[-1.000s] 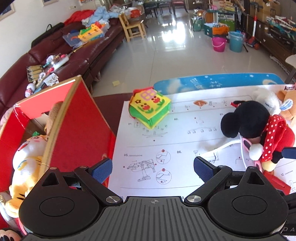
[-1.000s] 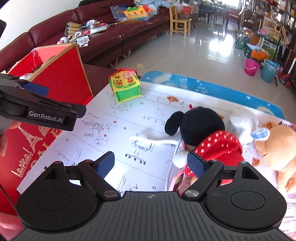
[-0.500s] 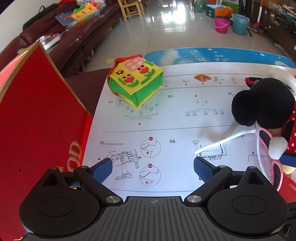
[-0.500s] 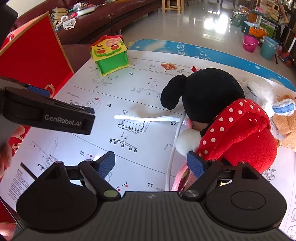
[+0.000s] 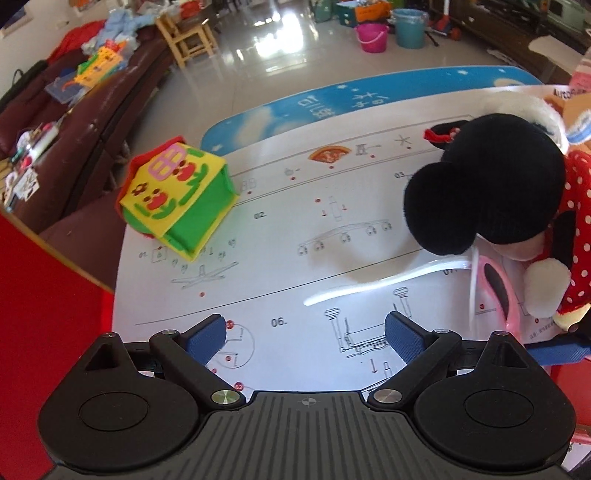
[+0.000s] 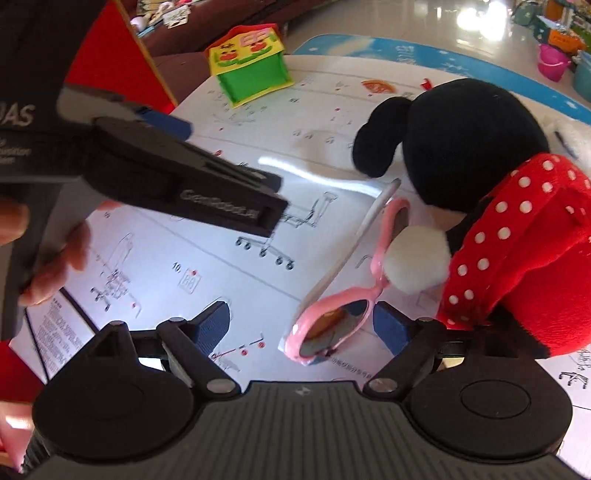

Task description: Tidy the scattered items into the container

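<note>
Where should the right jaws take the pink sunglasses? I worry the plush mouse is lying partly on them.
Probably the near lens rim of the pink sunglasses, from above. That lens lies free on the instruction sheet between the open jaws of the right gripper, while the far lens sits against the plush mouse and its white hand. The thin white arm looks too slender to pinch securely.

Daylight was bright, glaring off the glossy floor point(image 5: 273, 26) at the top of both views and washing out the white instruction sheet point(image 5: 288, 258). Fisheye bending curved the edges. The left hand-held gripper point(image 6: 177, 177) looked motion-blurred in the right view.
</note>
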